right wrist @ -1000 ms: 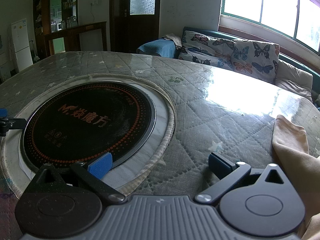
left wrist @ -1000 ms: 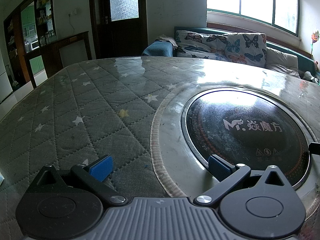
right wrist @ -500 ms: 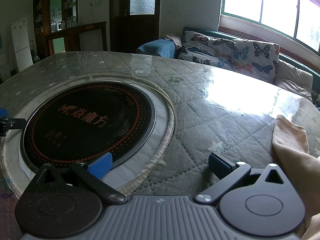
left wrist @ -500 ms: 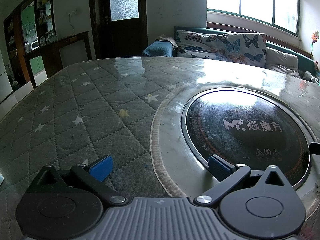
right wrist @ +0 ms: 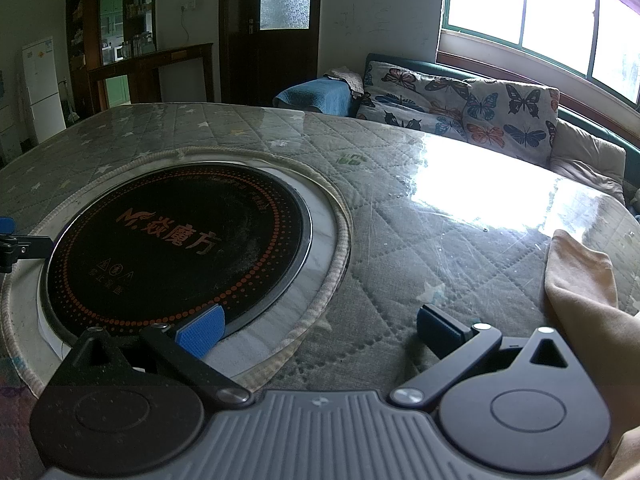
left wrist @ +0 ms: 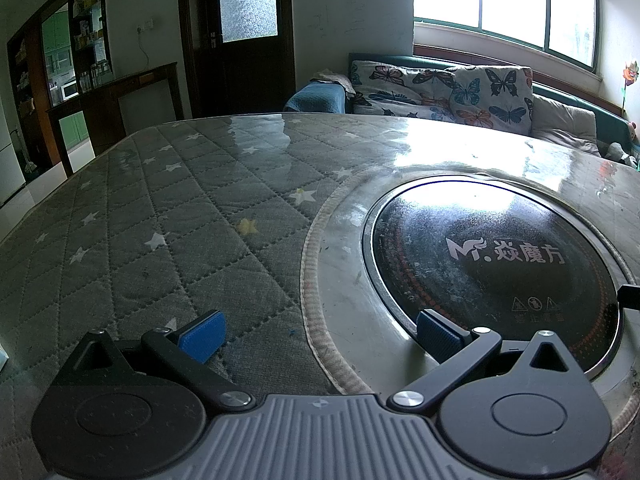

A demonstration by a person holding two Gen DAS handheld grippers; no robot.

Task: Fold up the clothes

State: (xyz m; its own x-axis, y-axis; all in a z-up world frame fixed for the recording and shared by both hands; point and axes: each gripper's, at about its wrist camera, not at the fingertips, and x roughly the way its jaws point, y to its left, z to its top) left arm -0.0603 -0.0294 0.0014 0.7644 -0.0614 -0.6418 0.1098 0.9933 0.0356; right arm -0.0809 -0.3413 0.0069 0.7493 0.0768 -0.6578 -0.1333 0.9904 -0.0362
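left tongs (left wrist: 318, 338) and right tongs (right wrist: 318, 330) unchanged, both wide and empty above the quilted grey tabletop (left wrist: 160, 216); crumpled beige garment (right wrist: 580, 296) unmoved at tabletop's right edge.

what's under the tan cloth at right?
The tan cloth lies on the quilted table cover, under a glossy clear sheet. Anything beneath the cloth itself is hidden, and its lower end runs out of frame.
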